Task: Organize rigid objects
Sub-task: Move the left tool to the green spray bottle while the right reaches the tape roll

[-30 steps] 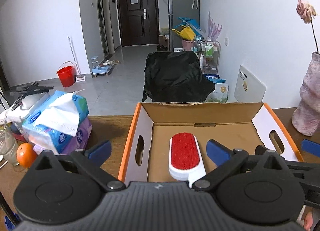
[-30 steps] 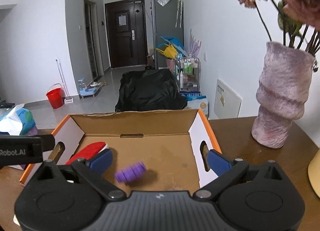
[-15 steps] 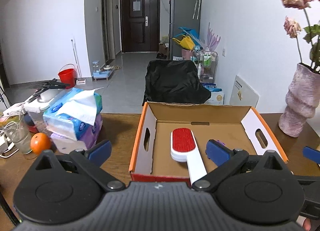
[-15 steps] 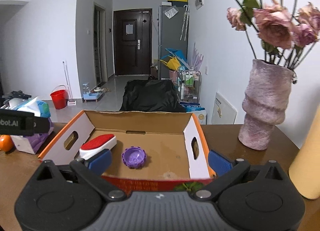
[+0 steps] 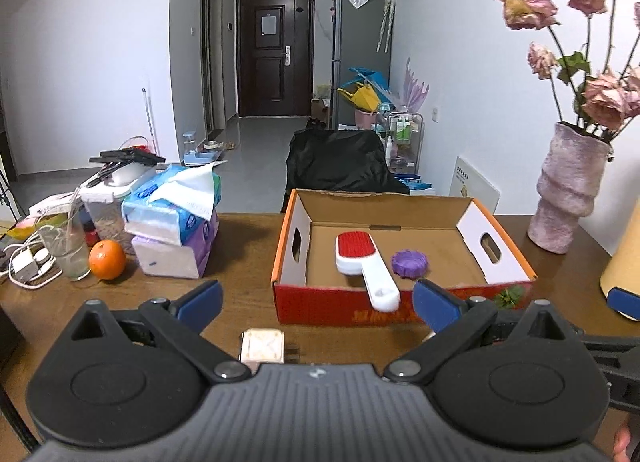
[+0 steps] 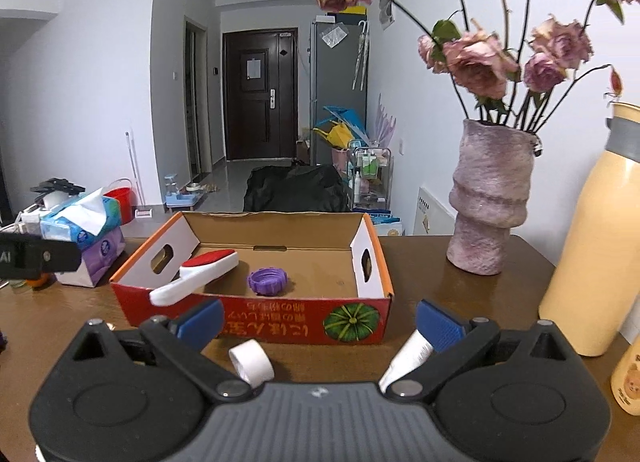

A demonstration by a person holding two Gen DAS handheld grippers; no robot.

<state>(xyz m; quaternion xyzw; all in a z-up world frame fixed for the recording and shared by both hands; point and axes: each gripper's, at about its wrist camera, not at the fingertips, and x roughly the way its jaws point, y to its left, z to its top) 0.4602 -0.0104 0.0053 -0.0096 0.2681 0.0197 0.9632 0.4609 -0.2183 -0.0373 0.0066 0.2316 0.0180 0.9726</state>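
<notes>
Both grippers are hovering above the bench (image 6: 420,274) with jaws spread wide, holding nothing. The left gripper (image 5: 316,302) is sitting over a small cream square block (image 5: 263,345); the right gripper (image 6: 318,322) is sitting over a tape roll (image 6: 251,362) and a white tube (image 6: 408,358). In the cardboard box (image 6: 256,318), a red-and-white brush (image 6: 200,274) is lying beside a purple cap (image 6: 267,281), its handle overhanging the front wall.
</notes>
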